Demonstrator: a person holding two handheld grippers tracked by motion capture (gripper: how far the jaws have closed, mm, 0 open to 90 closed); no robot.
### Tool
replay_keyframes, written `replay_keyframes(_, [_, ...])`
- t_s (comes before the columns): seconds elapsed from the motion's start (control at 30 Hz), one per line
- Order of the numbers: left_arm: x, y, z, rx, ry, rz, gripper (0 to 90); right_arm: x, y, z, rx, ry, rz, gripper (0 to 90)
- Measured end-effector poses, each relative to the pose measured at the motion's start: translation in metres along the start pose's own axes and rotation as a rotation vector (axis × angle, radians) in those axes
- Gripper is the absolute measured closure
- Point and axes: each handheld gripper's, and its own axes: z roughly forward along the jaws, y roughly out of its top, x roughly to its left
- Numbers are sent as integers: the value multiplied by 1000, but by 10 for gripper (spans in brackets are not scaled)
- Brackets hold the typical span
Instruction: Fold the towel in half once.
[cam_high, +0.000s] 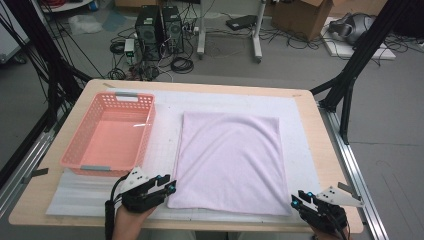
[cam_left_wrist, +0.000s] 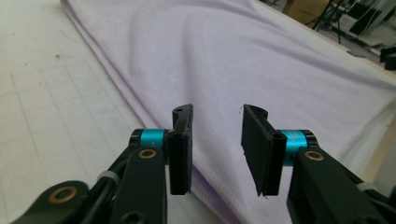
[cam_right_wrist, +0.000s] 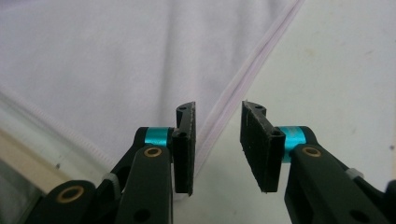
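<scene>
A pale lilac towel (cam_high: 230, 160) lies flat, folded into a rectangle, on the white mat (cam_high: 165, 105). My left gripper (cam_high: 170, 186) sits at the towel's near left corner with its jaws apart. In the left gripper view the gripper (cam_left_wrist: 217, 112) points over the towel (cam_left_wrist: 257, 60) and its hem, with no cloth pinched between the pads. My right gripper (cam_high: 299, 199) is at the near right corner, also open. In the right gripper view the gripper (cam_right_wrist: 218, 107) hovers over the towel's (cam_right_wrist: 116, 60) stitched edge, which runs diagonally under the gap.
An empty pink plastic basket (cam_high: 145, 135) stands on the mat to the left of the towel. The wooden table (cam_high: 320, 150) ends close behind both hands. Computers, cables and boxes lie on the floor beyond the far edge.
</scene>
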Motion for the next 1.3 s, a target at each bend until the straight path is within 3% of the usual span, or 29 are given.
replay_keyframes(0.23, [20,27,45,39,69,-36,625,-7,7,5,-19,0,-4,640])
replay_keyframes(0.33, [28,38,65,66,99,-17,621,-12,11,11,-27,-7,0,640])
replay_keyframes(0.4, [35,43,77,83,140,-14,622,-18,15,17,-22,-13,3,640])
replay_keyframes(0.57, [48,45,99,109,179,-35,656,-32,27,43,-6,-19,40,682])
replay_keyframes(0.67, [52,42,106,132,202,-22,655,-38,38,61,4,-16,37,687])
replay_keyframes(0.8, [56,41,110,149,227,-46,670,-47,59,84,23,-21,39,700])
replay_keyframes(0.93, [52,42,114,172,240,8,813,-49,72,105,48,-17,53,695])
replay_keyframes(1.0, [51,43,112,173,307,34,852,-47,75,111,49,-10,55,695])
replay_keyframes(1.13, [55,43,110,155,360,0,848,-47,75,116,63,-44,45,696])
replay_keyframes(1.2, [55,43,110,147,367,-13,833,-51,75,116,58,-67,71,693])
replay_keyframes(1.3, [58,42,109,141,352,-44,740,-55,74,122,85,-42,76,697])
